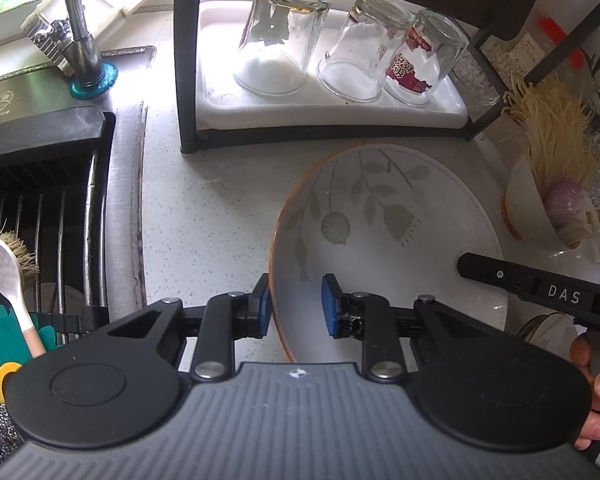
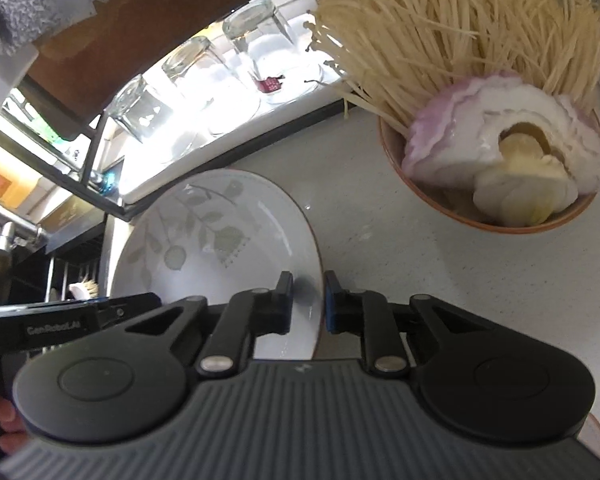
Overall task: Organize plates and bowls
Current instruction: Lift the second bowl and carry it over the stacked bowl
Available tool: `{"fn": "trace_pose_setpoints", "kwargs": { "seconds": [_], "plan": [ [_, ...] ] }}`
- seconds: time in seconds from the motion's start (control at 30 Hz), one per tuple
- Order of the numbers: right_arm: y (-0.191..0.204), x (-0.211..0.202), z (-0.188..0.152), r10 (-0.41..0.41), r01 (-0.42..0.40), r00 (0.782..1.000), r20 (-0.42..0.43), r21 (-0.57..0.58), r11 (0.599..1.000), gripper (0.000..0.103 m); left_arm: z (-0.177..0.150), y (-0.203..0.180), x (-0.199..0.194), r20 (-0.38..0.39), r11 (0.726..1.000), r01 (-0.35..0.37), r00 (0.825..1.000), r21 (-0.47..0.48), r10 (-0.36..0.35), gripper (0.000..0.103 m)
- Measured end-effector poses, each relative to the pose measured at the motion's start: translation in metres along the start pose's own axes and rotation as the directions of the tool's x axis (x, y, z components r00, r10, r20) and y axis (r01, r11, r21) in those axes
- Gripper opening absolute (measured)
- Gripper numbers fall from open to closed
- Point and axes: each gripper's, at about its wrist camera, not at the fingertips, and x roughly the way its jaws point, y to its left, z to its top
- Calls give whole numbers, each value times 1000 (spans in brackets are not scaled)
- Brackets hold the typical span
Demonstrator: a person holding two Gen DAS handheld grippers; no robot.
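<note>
A white plate with a grey leaf pattern and an orange rim lies on the speckled counter. My left gripper straddles its left rim, one blue pad outside and one on the inner wall, shut on it. In the right wrist view the same plate has its right rim pinched between the pads of my right gripper. The right gripper's black body reaches over the plate's far side. A bowl holding enoki mushrooms and a cut onion stands to the right of the plate.
A black rack with a white tray of three upturned glasses stands behind the plate. The sink with a dark drainer, a tap and a white spoon lies to the left. Another orange-rimmed dish edge shows at the lower right.
</note>
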Motion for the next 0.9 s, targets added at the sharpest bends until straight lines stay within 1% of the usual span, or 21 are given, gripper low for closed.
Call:
{"fn": "trace_pose_setpoints", "kwargs": {
  "seconds": [0.07, 0.1, 0.33, 0.43, 0.57, 0.8, 0.9],
  "plan": [
    [-2, 0, 0, 7, -6, 1000, -8, 22, 1000, 19, 2, 1, -1, -2, 1000, 12, 1000, -6, -12, 29],
    [-2, -1, 0, 7, -7, 1000, -9, 14, 1000, 19, 2, 2, -3, -3, 1000, 16, 1000, -10, -16, 29],
    [6, -20, 1, 51, -49, 998, 40, -46, 998, 19, 1, 2, -20, 16, 1000, 16, 1000, -21, -15, 29],
    [7, -32, 0, 63, -60, 997, 55, -48, 997, 19, 1, 0, -29, 22, 999, 27, 999, -32, -26, 29],
    [10, -54, 0, 79, -74, 994, 81, -65, 995, 19, -3, -8, -49, 46, 999, 37, 998, -21, -36, 29],
    [8, -101, -4, 120, -110, 983, 140, -80, 991, 19, -15, -29, -90, 87, 997, 66, 994, -44, -62, 29],
    [8, -120, -8, 124, -108, 978, 167, -100, 989, 19, -21, -40, -103, 104, 996, 80, 992, -51, -74, 29]
  ]
}}
